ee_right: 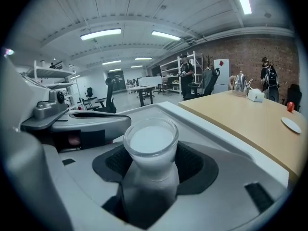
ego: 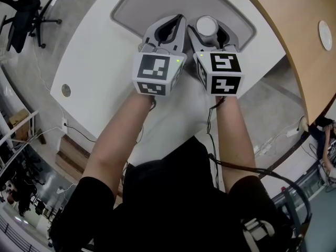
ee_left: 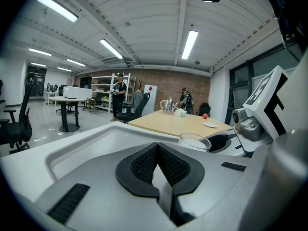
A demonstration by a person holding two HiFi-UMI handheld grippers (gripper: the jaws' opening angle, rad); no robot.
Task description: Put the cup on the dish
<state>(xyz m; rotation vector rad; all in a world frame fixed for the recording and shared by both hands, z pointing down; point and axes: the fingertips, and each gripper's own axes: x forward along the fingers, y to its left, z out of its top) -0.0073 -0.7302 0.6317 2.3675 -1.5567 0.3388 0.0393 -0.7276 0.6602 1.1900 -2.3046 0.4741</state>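
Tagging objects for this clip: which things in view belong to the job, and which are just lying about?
Job: glass cup, held in the right tool; grey tray below it, probably the dish.
Lying about: office chair; small white plate on the wooden table. Left tool is shut, empty.

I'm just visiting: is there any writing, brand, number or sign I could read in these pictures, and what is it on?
No readable words, brands or numbers show.
On the left gripper, marker cube: black-and-white square patterns, not letters.
On the right gripper, marker cube: the same.
On the cup: no print.
On the far white panel: too small to read.
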